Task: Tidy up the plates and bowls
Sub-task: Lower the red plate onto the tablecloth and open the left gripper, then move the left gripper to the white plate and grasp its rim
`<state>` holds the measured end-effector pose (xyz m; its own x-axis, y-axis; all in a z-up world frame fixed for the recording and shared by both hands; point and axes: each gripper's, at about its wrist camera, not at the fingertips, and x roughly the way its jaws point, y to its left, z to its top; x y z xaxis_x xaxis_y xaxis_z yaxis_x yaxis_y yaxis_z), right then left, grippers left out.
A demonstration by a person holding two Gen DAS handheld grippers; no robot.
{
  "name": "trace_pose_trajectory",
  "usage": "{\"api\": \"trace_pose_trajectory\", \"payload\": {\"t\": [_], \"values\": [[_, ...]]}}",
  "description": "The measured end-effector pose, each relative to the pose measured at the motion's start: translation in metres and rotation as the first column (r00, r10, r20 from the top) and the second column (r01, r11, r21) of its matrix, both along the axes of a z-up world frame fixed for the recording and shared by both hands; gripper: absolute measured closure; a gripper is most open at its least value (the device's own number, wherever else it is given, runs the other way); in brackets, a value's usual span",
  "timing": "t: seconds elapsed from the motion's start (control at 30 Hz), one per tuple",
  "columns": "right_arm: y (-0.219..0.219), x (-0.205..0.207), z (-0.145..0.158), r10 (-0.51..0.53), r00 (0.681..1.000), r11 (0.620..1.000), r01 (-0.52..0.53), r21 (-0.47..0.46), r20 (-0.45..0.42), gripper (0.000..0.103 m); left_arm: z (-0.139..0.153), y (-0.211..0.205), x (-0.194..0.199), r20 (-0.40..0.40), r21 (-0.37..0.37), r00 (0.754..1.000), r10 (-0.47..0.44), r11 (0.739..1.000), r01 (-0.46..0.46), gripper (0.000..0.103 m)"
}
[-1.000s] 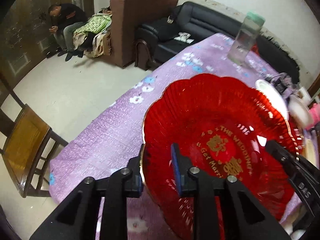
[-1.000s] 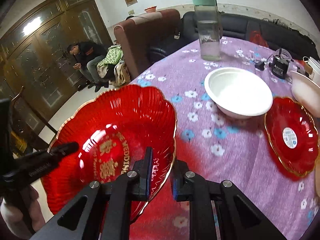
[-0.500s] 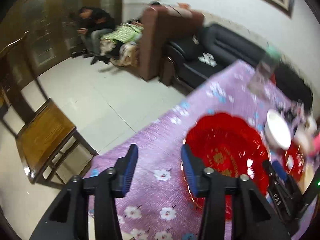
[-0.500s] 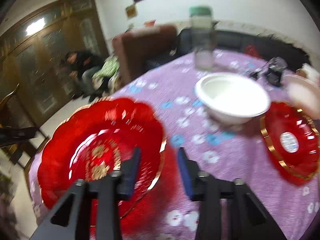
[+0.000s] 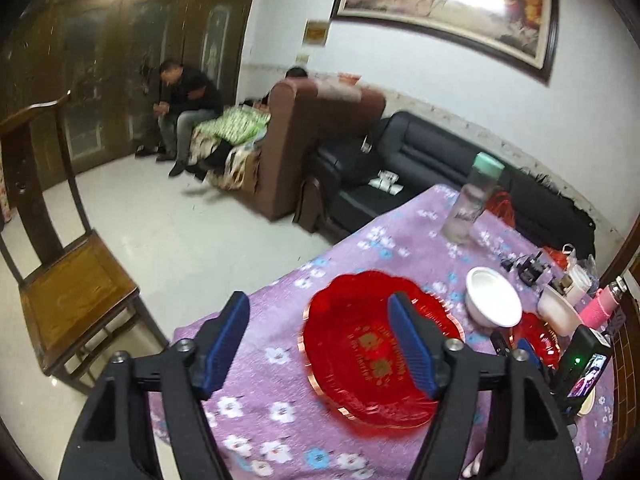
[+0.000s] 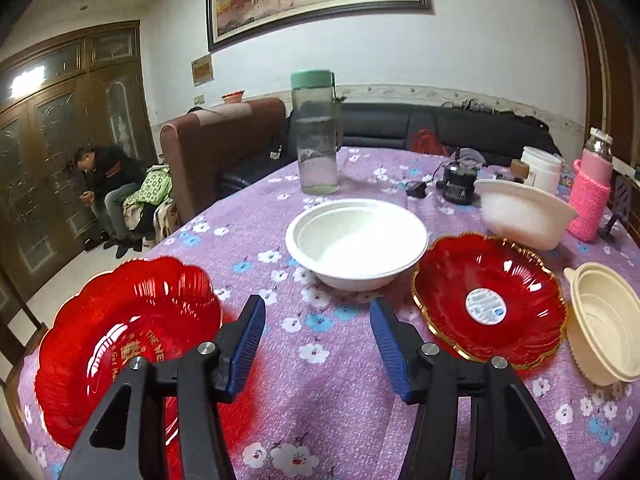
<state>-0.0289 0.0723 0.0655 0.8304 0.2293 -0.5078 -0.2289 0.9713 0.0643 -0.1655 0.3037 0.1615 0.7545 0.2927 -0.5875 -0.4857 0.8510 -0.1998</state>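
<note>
- The counter, under its purple flowered cloth, carries everything; the large red wedding plate now lies flat near its edge, where a second ago both grippers were clamped on its rim.
- Both have let go and pulled back: the left gripper and right gripper hang with jaws spread wide, empty. I'd judge that plate placed, and the next pick is open.
- The white bowl sits centre, the smaller red plate just beside it.
- Only the right view shows the cream ribbed bowl and second white bowl clearly; the left view alone shows the wooden chair.
</note>
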Motion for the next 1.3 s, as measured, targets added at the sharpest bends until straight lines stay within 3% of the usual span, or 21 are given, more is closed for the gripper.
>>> {"api": "trace_pose_trajectory", "payload": {"t": [0.07,0.17,0.2,0.23,0.3,0.47,0.63,0.77,0.9,1.1,1.23,1.3], "values": [[-0.009,-0.007,0.012,-0.05,0.997,0.999,0.05,0.005,0.051,0.044,-0.002,-0.012,0.004,0.017,-0.012,0.999,-0.046,0.999,0.047,0.029],[-0.036,-0.02,0.032,-0.109,0.992,0.992,0.105,0.07,0.057,0.044,-0.007,-0.035,0.018,0.024,-0.042,0.989,-0.143,0.989,0.144,0.029],[-0.056,-0.029,0.038,-0.135,0.989,0.985,0.128,0.113,0.057,0.042,-0.008,-0.043,0.025,0.025,-0.05,0.983,-0.183,0.982,0.184,0.029],[-0.07,-0.036,0.041,-0.149,0.987,0.981,0.141,0.134,0.055,0.032,-0.009,-0.05,0.03,0.028,-0.054,0.975,-0.22,0.974,0.221,0.029],[-0.104,-0.05,0.044,-0.185,0.982,0.972,0.177,0.156,0.039,0.024,-0.01,-0.065,0.039,0.033,-0.037,0.959,-0.281,0.959,0.282,0.028],[-0.176,-0.062,0.044,-0.234,0.971,0.958,0.24,0.157,-0.053,0.024,-0.017,-0.09,0.066,-0.001,-0.006,0.917,-0.398,0.917,0.398,0.024],[-0.197,-0.059,0.048,-0.185,0.977,0.95,0.205,0.235,-0.105,0.024,-0.022,-0.088,0.123,-0.068,-0.153,0.884,-0.462,0.88,0.449,0.024],[-0.176,-0.02,0.052,-0.038,0.985,0.95,0.088,0.298,-0.167,0.024,-0.023,-0.084,0.156,-0.11,-0.205,0.87,-0.481,0.867,0.454,0.024],[-0.15,0.042,0.048,0.091,0.96,0.949,-0.003,0.315,-0.266,0.024,-0.03,-0.089,0.196,-0.176,-0.209,0.857,-0.484,0.869,0.448,0.024],[-0.12,0.126,0.028,0.129,0.912,0.971,-0.036,0.237,-0.389,0.024,-0.058,-0.084,0.256,-0.251,-0.292,0.836,-0.488,0.862,0.415,0.025],[-0.109,0.16,0.014,0.114,0.894,0.983,-0.037,0.182,-0.433,0.024,-0.084,-0.088,0.292,-0.318,-0.309,0.805,-0.501,0.857,0.412,0.038],[-0.101,0.175,0.008,0.114,0.885,0.986,-0.046,0.158,-0.451,0.024,-0.094,-0.09,0.303,-0.337,-0.328,0.797,-0.501,0.856,0.4,0.039]]}}
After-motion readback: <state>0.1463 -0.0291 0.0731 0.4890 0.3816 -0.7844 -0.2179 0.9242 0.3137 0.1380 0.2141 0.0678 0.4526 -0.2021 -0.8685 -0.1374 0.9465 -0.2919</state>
